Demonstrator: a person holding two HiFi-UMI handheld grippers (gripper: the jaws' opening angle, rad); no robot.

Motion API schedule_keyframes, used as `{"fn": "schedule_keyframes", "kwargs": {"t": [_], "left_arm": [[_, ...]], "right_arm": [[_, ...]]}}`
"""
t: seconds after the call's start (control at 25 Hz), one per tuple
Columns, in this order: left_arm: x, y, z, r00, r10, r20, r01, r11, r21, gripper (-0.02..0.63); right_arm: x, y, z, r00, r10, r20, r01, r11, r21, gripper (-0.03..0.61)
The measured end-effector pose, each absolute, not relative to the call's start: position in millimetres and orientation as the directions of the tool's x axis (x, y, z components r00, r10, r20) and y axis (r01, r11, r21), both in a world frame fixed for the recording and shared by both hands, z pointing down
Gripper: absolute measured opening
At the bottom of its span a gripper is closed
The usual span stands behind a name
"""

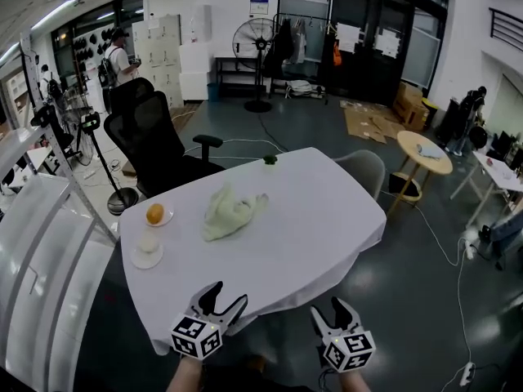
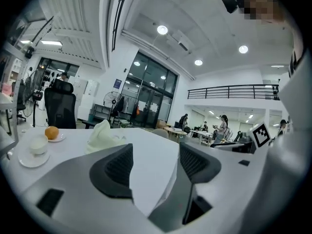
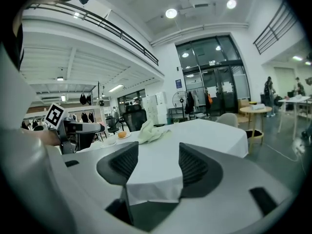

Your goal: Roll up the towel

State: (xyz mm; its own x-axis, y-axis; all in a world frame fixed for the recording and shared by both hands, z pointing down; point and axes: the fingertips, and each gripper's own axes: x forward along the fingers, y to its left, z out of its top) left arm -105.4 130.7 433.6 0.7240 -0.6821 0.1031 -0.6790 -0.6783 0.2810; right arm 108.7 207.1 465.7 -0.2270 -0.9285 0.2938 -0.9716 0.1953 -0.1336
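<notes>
A pale green towel (image 1: 231,211) lies crumpled in a heap on the white-clothed table (image 1: 327,219), left of its middle. It also shows as a peaked lump in the left gripper view (image 2: 104,135) and farther off in the right gripper view (image 3: 150,131). My left gripper (image 1: 224,297) hangs at the table's near edge, open and empty. My right gripper (image 1: 337,309) is just off the near edge, below the cloth's hem, open with nothing between its fingers. Both stand well short of the towel.
An orange on a small plate (image 1: 156,214) and a white cup on a saucer (image 1: 148,250) sit at the table's left end. A small green thing (image 1: 270,160) stands at the far edge. A black office chair (image 1: 159,145) and a grey chair (image 1: 365,168) flank the table.
</notes>
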Motion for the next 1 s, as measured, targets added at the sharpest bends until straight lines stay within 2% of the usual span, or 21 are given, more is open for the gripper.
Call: {"fn": "schedule_keyframes", "kwargs": {"t": [0.4, 0.6, 1.0], "left_arm": [[-109, 79, 447, 0.718, -0.687, 0.109, -0.684, -0.67, 0.288, 0.318], [-96, 89, 454, 0.737, -0.661, 0.139, -0.665, -0.674, 0.322, 0.318], [-132, 84, 490, 0.684, -0.703, 0.195, -0.718, -0.598, 0.357, 0.318]], "right_arm": [[109, 157, 477, -0.214, -0.934, 0.285, -0.973, 0.179, -0.143, 0.255], [113, 167, 483, -0.204, -0.92, 0.336, -0.975, 0.159, -0.155, 0.256], [88, 151, 508, -0.256, -0.888, 0.382, -0.965, 0.209, -0.16, 0.255]]}}
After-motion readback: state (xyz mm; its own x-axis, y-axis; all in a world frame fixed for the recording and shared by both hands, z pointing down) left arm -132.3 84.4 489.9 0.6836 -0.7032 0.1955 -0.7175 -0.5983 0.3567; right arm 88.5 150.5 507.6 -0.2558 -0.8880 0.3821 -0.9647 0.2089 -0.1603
